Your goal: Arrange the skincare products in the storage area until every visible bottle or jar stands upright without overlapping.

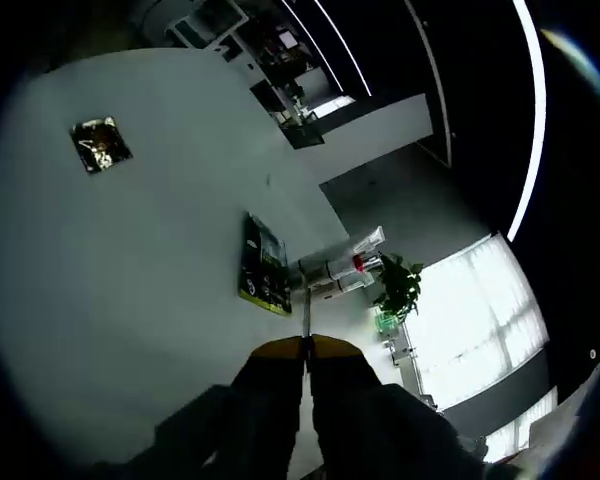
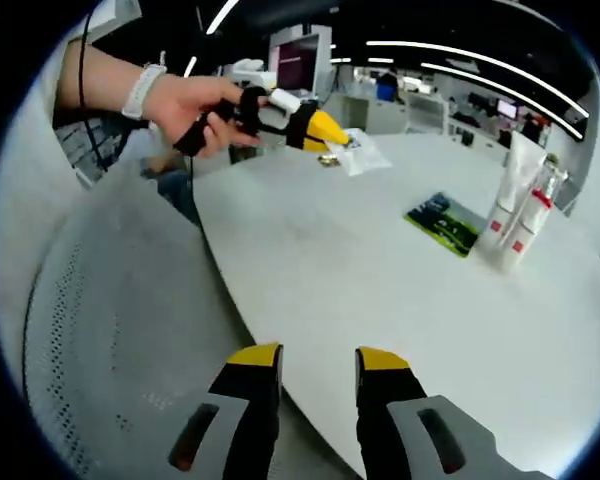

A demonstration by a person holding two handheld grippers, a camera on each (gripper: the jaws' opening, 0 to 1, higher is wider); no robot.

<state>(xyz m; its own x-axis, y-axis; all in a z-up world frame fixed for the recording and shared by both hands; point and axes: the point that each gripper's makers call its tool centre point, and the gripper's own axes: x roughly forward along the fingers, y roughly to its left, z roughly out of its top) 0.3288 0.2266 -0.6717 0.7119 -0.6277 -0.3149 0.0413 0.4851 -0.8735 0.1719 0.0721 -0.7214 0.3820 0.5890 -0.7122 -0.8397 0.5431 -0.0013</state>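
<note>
White table (image 2: 380, 290), skincare tubes (image 2: 518, 205) upright, long axes vertical, touching.

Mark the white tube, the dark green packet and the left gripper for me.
white tube (image 2: 512, 185): right gripper view, middle of its body.
dark green packet (image 2: 442, 222): right gripper view, centre of its flat face.
left gripper (image 2: 332, 129): right gripper view, held in the person's hand, yellow fingers' tip.

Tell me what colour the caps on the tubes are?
Red. The tubes are white with red parts at the caps, clearest in the right gripper view.
</note>
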